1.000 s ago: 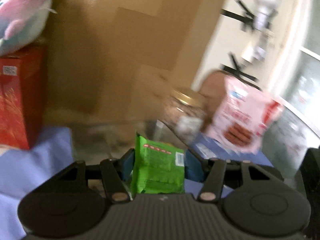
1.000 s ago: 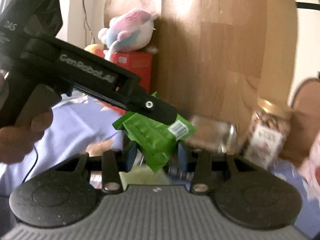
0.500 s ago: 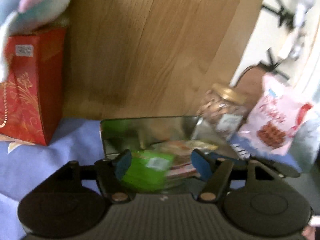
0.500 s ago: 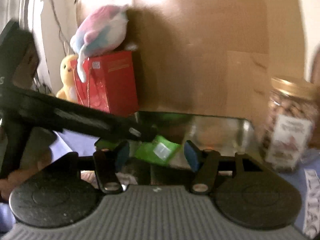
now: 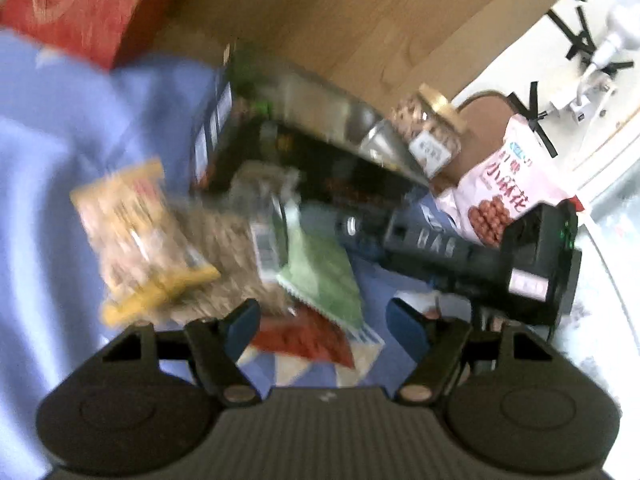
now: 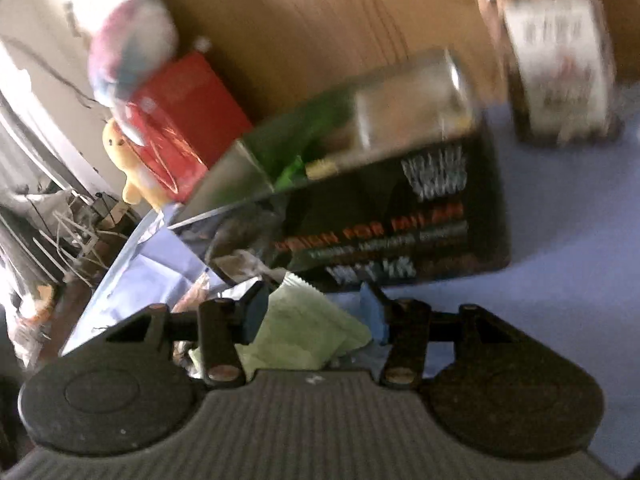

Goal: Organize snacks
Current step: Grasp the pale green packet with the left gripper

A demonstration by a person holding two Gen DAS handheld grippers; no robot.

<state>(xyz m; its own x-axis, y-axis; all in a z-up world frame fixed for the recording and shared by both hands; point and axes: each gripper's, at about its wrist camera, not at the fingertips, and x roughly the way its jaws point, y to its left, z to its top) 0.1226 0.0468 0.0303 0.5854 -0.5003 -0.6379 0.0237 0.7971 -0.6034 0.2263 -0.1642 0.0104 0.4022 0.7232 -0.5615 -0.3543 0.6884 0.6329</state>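
Note:
A black box with a shiny silver lining [image 5: 320, 120] stands open on the blue cloth, also in the right wrist view [image 6: 384, 216], with a green packet inside [image 6: 292, 168]. Loose snacks lie before it: a yellow nut packet [image 5: 132, 224], a brown packet [image 5: 236, 248], a pale green packet [image 5: 320, 280] and a red packet [image 5: 304, 338]. My left gripper [image 5: 324, 326] is open and empty above the red packet. My right gripper [image 6: 314, 312] is open just over the pale green packet [image 6: 304, 332]; its body shows in the left wrist view [image 5: 480, 256].
A glass jar of nuts [image 5: 432, 128] and a pink snack bag [image 5: 504, 188] stand right of the box. A red gift bag [image 6: 180, 120] with a plush toy [image 6: 128, 52] on it stands left of it, against a wooden board [image 5: 360, 12].
The green packets that both grippers held have been let go into the box. Both grippers opened, pulled back and tipped down toward the loose snacks on the cloth.

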